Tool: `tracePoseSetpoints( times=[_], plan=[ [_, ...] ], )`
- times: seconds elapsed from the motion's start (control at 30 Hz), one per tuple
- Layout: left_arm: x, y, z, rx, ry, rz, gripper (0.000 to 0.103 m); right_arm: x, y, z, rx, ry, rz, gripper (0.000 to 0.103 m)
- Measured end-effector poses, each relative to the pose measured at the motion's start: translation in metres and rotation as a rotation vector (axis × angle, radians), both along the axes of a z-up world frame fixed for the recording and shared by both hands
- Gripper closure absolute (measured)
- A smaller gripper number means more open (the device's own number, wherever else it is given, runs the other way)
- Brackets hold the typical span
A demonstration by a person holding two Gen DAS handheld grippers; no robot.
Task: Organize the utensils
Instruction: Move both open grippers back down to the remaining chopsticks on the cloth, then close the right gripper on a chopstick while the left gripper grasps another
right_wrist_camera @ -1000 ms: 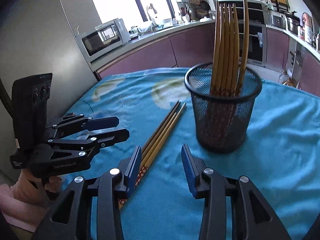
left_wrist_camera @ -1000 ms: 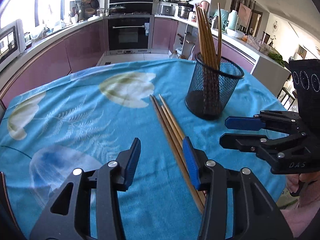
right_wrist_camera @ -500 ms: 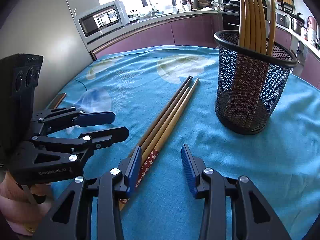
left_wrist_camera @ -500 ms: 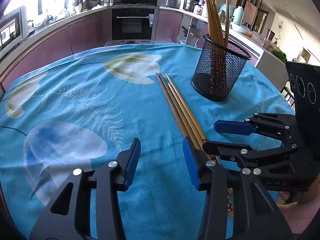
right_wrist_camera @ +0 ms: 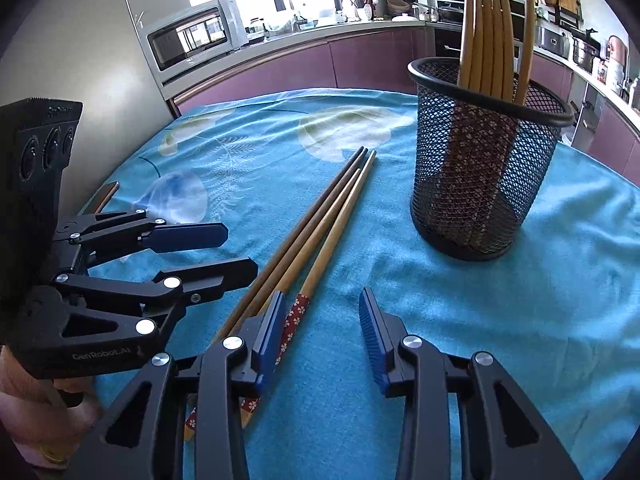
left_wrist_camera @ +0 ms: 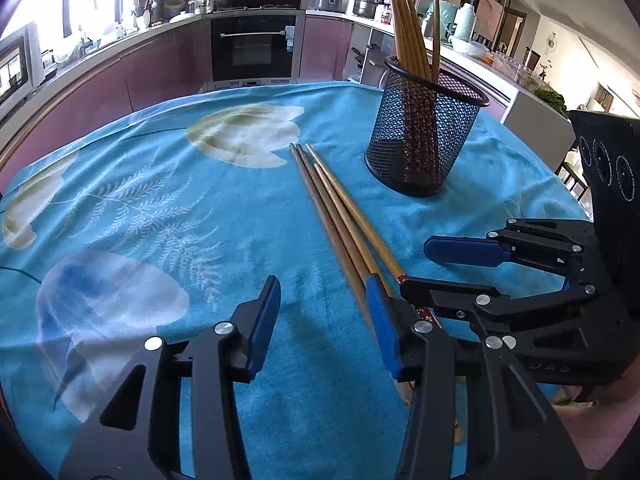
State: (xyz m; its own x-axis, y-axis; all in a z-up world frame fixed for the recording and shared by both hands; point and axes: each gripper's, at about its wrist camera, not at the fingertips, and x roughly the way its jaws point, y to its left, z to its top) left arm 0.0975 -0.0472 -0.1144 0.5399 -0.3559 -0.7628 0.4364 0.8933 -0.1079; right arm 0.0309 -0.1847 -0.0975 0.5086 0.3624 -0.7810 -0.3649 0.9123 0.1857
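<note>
Several wooden chopsticks (left_wrist_camera: 336,208) lie side by side on the blue tablecloth (left_wrist_camera: 160,208), red-patterned ends toward me; they show in the right wrist view (right_wrist_camera: 320,232) too. A black mesh holder (left_wrist_camera: 424,136) stands upright right of them with several chopsticks in it, also in the right wrist view (right_wrist_camera: 480,160). My left gripper (left_wrist_camera: 324,312) is open and empty, its right finger by the near ends. My right gripper (right_wrist_camera: 320,320) is open and empty, its left finger over the patterned ends. Each gripper shows in the other's view, right (left_wrist_camera: 444,268) and left (right_wrist_camera: 236,252).
The round table's cloth (right_wrist_camera: 520,320) drops off at the edges near both hands. A kitchen counter with an oven (left_wrist_camera: 252,48) and a microwave (right_wrist_camera: 192,36) runs behind the table. A small brown object (right_wrist_camera: 106,196) lies at the table's left edge.
Both grippers have drawn back toward the near ends of the loose chopsticks and come closer together. The holder now sits farther from both cameras. Both grippers stayed open.
</note>
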Motion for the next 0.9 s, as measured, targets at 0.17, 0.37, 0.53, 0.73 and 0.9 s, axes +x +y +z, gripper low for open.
tracePoseSetpoints(
  times=[0.17,0.37,0.53,0.73,0.9],
  plan=[
    [0.0023,-0.0059,-0.0037,0.015,0.002,-0.010,0.057,0.0008,-0.0021,-0.0004,0.013,0.005,-0.005,0.068],
    [0.0053,-0.0045,-0.0045,0.024,0.003,0.002,0.058,0.0001,-0.0034,-0.0005,0.015,0.006,-0.006,0.068],
    [0.0060,-0.0052,-0.0051,0.030,0.005,0.005,0.060,-0.0007,-0.0036,0.0001,0.010,0.003,-0.007,0.068],
    [0.0074,-0.0064,-0.0054,0.023,0.010,0.000,0.069,0.0045,0.0002,0.0009,-0.012,-0.005,-0.012,0.068],
    [0.0097,-0.0092,-0.0060,0.012,0.022,-0.004,0.080,0.0092,0.0041,0.0006,-0.036,-0.014,-0.017,0.074]
  ],
)
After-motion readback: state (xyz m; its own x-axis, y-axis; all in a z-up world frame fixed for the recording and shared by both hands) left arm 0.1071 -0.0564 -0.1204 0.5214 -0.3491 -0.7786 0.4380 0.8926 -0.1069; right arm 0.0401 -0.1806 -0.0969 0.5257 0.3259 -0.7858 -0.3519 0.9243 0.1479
